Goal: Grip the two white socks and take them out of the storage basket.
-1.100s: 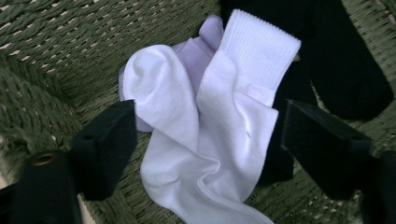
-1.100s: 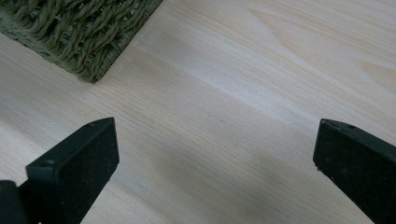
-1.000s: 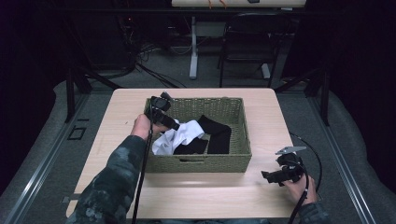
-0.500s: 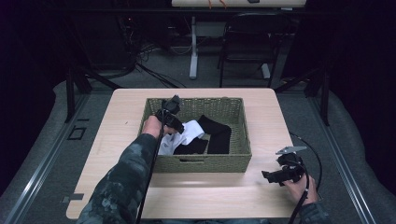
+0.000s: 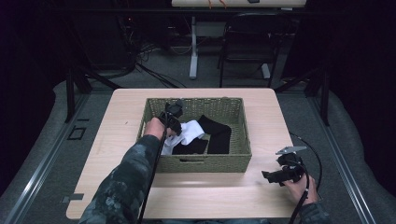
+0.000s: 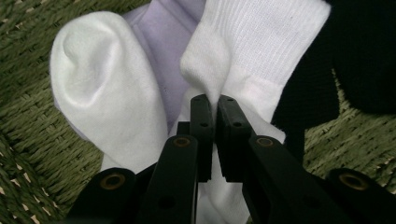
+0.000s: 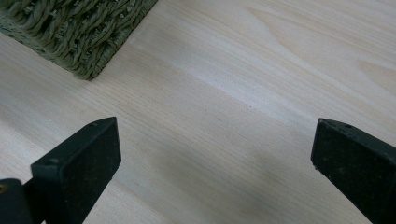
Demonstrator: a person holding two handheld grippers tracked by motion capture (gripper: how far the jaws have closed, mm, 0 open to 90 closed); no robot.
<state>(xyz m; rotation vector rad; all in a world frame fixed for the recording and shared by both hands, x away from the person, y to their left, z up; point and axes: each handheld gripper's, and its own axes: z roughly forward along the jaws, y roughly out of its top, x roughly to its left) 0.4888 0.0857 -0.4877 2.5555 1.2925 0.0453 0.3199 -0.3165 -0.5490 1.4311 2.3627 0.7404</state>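
A green wicker basket (image 5: pixel 201 163) stands on the light wood table and holds white socks (image 5: pixel 189 132) and black socks (image 5: pixel 217 135). My left gripper (image 5: pixel 173 125) reaches down into the basket's left half. Its jaws have just been closing and now pinch a fold of a ribbed white sock (image 6: pixel 243 51); the left gripper (image 6: pixel 214 100) is shut on that fabric. Beside it lie another white sock (image 6: pixel 100 93) and a black sock (image 6: pixel 355 51). My right gripper (image 5: pixel 273 176) rests at the table's front right, open, with bare wood between its fingertips (image 7: pixel 88 154).
The basket's corner (image 7: pixel 84 32) lies just ahead and left of the right gripper. Bare table (image 5: pixel 210 196) stretches in front of the basket. Behind the table stand a dark chair (image 5: pixel 247 46) and a desk leg (image 5: pixel 193 51) among floor cables.
The left gripper has sunk from over the basket's back left rim down onto the white socks. The right gripper has stayed where it was.
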